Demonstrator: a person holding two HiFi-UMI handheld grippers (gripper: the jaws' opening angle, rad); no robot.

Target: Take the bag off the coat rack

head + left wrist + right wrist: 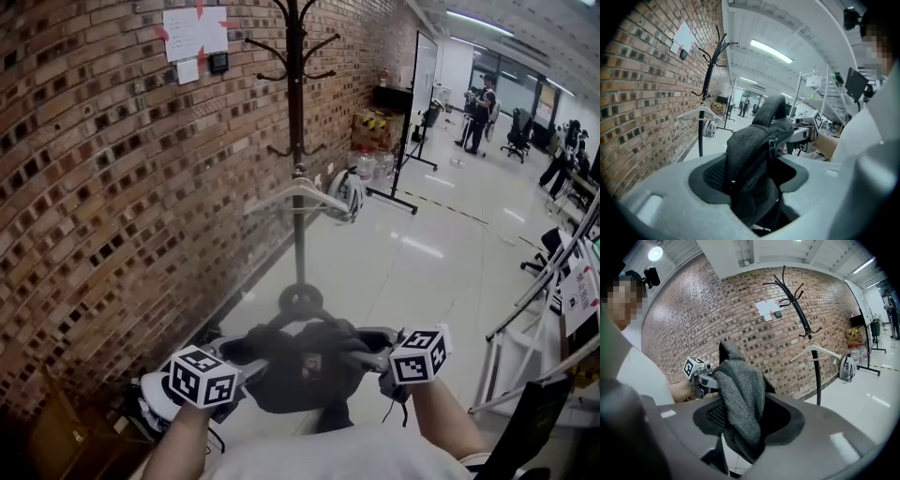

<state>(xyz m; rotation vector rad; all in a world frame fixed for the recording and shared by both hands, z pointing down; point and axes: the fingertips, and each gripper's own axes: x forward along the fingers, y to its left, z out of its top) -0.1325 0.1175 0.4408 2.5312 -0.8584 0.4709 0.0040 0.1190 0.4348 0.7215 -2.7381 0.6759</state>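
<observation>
Left gripper (247, 353) clamped on bag (305, 377), right gripper (373, 354) clamped on opposite side. Bag hangs between both, off coat rack (297, 159), rack well apart by brick wall (103, 206).

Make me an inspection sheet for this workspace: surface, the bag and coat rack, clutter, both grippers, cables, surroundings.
Surface: glossy white floor, reflecting the ceiling lights.
Job's things: dark grey fabric bag is off the black metal coat rack and held between both grippers; the rack stands apart, by the wall.
Clutter: white clothes hanger and a pale hanging item on the rack; cardboard boxes beyond it.
Grippers: left gripper and right gripper each shut on the bag's fabric.
Cables: nothing seen.
Surroundings: red brick wall with white paper sheets; people far down the hall.
</observation>
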